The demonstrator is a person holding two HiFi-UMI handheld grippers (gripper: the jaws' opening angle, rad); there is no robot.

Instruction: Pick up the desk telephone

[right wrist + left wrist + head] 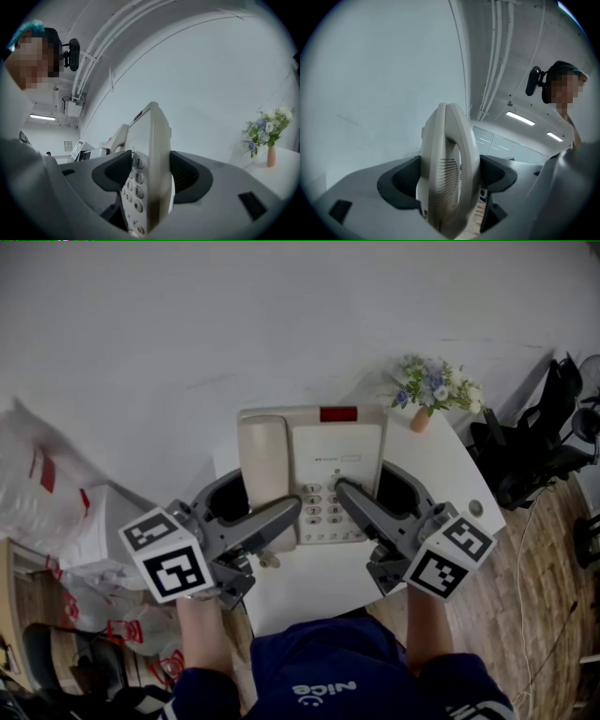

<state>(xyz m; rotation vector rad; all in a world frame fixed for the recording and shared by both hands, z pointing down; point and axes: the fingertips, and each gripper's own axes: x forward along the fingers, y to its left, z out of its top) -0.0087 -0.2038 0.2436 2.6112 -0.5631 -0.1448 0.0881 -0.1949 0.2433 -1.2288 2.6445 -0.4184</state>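
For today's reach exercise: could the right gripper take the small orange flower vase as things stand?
Probably not: the right gripper is shut on the beige desk telephone; the vase stands apart.

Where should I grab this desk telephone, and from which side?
The desk telephone is wide and flat, so probably take its near edge from the person's side, tongs on each half: left gripper at the handset end, right gripper at the keypad. Two spaced grips should keep it level.
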